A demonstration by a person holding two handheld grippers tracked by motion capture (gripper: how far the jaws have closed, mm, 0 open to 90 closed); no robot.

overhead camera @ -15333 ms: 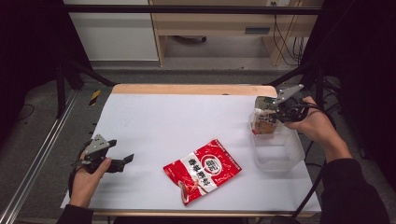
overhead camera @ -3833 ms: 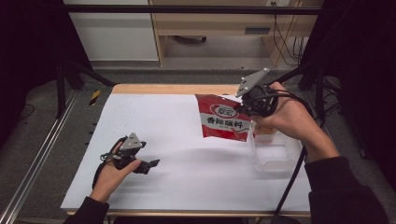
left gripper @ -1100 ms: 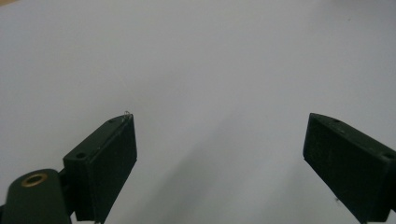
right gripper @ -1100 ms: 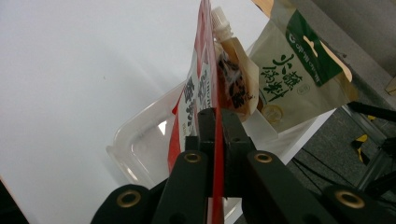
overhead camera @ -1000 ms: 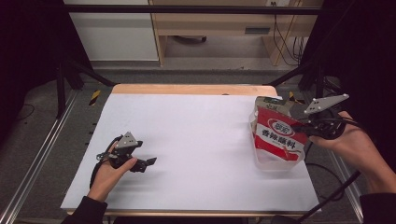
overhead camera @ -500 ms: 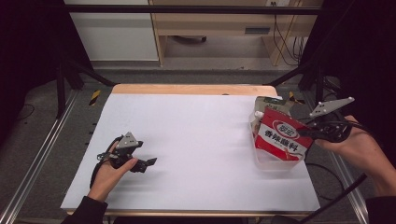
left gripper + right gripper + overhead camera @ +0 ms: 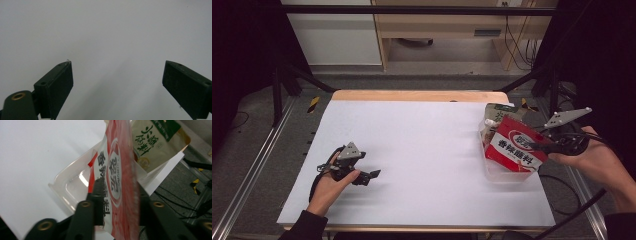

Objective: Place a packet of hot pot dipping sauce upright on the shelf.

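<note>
Red pouch (image 7: 515, 149) stands in the clear box (image 7: 502, 176).
Right gripper (image 7: 537, 146) jaws, just opening, flank the pouch; a beige packet (image 7: 498, 114) stands behind. Left gripper (image 7: 373, 174) rests released on the table (image 7: 422, 150).

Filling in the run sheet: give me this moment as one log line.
right gripper: jaws just opening around red pouch | pouch: standing in clear bin | left gripper: open, empty, on table

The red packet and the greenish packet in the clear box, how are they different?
The red packet is bright red with a white label; the greenish packet is pale tan with a dark green top. The red packet stands nearer the person, between the right claw's jaws, which have just been opening; the greenish packet stands behind it, untouched. Both are flat pouches standing in the clear box.
</note>
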